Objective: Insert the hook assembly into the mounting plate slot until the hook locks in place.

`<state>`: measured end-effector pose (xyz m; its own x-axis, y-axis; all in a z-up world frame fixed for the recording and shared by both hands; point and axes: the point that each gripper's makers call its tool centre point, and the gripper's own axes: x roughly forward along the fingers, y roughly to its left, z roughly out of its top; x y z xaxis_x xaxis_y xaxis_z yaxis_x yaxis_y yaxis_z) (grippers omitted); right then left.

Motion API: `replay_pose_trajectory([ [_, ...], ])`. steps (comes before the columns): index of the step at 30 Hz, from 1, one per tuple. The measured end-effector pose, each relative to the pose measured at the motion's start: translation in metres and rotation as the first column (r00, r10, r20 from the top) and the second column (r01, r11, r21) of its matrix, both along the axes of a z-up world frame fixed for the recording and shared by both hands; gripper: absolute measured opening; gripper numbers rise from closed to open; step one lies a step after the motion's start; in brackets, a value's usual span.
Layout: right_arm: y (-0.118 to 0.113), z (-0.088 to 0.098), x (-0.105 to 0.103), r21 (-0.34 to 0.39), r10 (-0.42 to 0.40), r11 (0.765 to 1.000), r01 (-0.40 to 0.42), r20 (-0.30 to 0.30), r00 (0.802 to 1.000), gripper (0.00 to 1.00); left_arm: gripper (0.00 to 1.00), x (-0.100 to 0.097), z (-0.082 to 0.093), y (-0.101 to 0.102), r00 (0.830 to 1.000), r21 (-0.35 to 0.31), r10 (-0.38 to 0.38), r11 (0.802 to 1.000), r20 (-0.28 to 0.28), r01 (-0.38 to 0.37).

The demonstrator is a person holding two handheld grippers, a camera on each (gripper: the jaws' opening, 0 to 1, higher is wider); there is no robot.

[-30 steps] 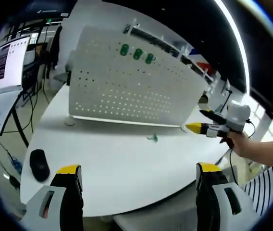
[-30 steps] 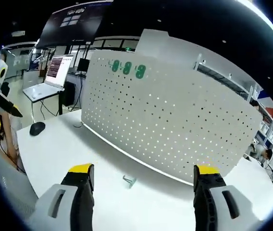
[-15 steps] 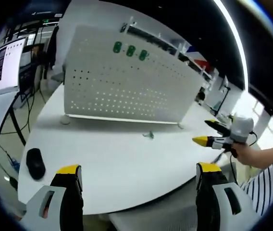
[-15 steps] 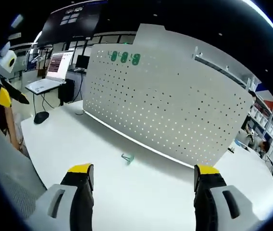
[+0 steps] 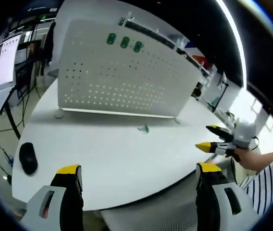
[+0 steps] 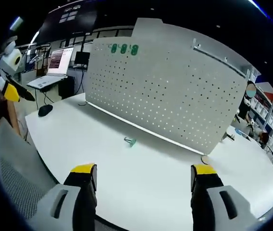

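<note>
A small green hook [image 5: 143, 128] lies on the white table [image 5: 107, 159] just in front of the upright white pegboard plate [image 5: 122, 77]. In the right gripper view the hook [image 6: 130, 141] lies loose before the pegboard [image 6: 165, 101]. My left gripper [image 5: 139, 175] is open and empty, back at the table's near edge. My right gripper [image 6: 139, 175] is open too, well short of the hook. In the left gripper view the right gripper [image 5: 218, 139] shows at the right, held by a hand. At the left edge of the right gripper view the left gripper [image 6: 9, 82] shows.
Three green knobs [image 5: 124, 42] sit near the pegboard's top. A black mouse [image 5: 27, 158] lies at the table's left end. A laptop [image 6: 50, 72] and screens stand beyond the table. A grey chair back [image 6: 16, 178] is close under the right gripper.
Both cameras have pulled back from the pegboard, so plate and hook look smaller and farther. The right gripper has dropped lower and moved right in the left gripper view. The hook has not moved.
</note>
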<state>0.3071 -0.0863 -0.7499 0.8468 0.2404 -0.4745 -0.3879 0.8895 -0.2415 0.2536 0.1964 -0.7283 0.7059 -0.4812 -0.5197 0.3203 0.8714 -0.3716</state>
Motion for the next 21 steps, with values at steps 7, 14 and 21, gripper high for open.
replay_pose_trajectory([
  [7,-0.003,-0.01,-0.005,0.006,-0.002,1.0,0.002,-0.039,0.999,0.73,1.0,0.001,-0.002,0.003,1.0,0.013,-0.006,1.0,-0.006,0.006],
  [14,-0.001,-0.01,-0.003,-0.01,0.027,1.0,-0.027,-0.039,0.999,0.68,1.0,-0.002,-0.007,0.01,1.0,0.021,0.004,1.0,-0.029,-0.003],
  [21,0.009,-0.02,0.003,-0.037,0.073,0.996,-0.076,-0.086,0.994,0.67,1.0,0.001,-0.009,0.015,0.999,0.02,0.018,1.0,-0.039,-0.017],
])
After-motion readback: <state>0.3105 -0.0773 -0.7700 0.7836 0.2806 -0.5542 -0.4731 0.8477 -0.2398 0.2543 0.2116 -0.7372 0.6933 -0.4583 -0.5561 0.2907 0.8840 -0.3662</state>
